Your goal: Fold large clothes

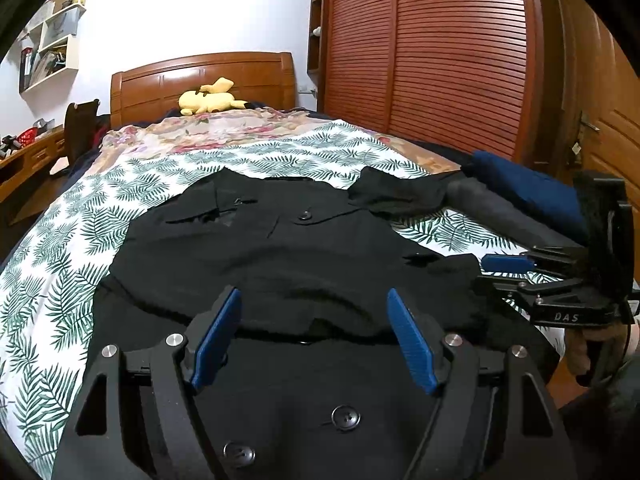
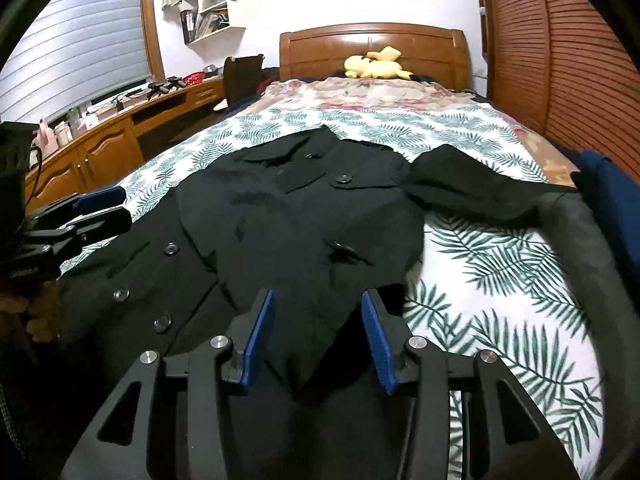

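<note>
The black coat point(image 1: 288, 256) lies spread on the bed point(image 1: 60, 280), with one sleeve point(image 2: 472, 184) flung out to the side. That sleeve could stay sticking out and make the fold lumpy. The left tongs point(image 1: 314, 336) are wide open and hold nothing. The right tongs point(image 2: 316, 336) are partly open over the coat's edge, not pinching it.

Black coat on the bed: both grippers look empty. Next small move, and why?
Probably reach the right gripper toward the sleeve that still sticks out sideways over the leaf-print sheet. The black coat otherwise lies flat, buttons up. Both the right and the left gripper stand open with nothing pinched, so folding that sleeve inward looks like the nearest step.
</note>
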`<action>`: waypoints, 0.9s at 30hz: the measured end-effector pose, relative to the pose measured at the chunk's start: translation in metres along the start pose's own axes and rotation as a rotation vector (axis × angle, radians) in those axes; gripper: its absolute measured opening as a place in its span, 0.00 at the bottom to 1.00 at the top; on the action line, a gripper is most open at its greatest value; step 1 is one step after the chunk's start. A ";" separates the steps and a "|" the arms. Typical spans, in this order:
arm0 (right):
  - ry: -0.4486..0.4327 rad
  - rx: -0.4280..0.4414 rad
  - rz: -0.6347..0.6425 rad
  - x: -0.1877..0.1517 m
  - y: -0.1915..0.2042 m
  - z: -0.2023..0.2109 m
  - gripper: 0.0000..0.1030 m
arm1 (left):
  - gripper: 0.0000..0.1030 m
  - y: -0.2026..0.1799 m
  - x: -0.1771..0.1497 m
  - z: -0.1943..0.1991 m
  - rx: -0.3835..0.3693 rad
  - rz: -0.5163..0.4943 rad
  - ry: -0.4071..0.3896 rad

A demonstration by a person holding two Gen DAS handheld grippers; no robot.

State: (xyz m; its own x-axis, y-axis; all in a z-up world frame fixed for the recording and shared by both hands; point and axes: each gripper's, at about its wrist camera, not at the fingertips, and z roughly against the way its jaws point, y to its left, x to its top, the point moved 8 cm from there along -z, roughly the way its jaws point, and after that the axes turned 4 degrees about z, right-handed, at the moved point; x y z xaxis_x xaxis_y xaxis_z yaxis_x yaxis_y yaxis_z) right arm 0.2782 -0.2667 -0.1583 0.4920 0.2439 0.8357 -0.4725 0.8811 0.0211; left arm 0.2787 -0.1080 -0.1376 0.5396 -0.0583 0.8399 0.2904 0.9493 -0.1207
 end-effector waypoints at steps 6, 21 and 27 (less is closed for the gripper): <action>-0.004 0.037 0.029 0.004 0.012 -0.021 0.45 | 0.74 0.004 0.000 0.002 0.010 0.003 0.003; 0.173 -0.011 -0.022 -0.021 -0.005 -0.087 0.45 | 0.74 0.023 0.021 0.019 0.035 -0.008 -0.045; 0.166 -0.009 -0.020 -0.022 -0.008 -0.081 0.45 | 0.74 0.053 0.018 -0.007 0.058 0.036 -0.039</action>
State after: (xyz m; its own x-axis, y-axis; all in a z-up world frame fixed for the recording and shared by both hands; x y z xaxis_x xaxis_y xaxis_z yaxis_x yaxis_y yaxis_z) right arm 0.3304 -0.2458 -0.2214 0.6153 0.2894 0.7333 -0.4551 0.8899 0.0307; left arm 0.3090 -0.0612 -0.1324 0.5171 -0.0124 0.8558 0.2247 0.9668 -0.1217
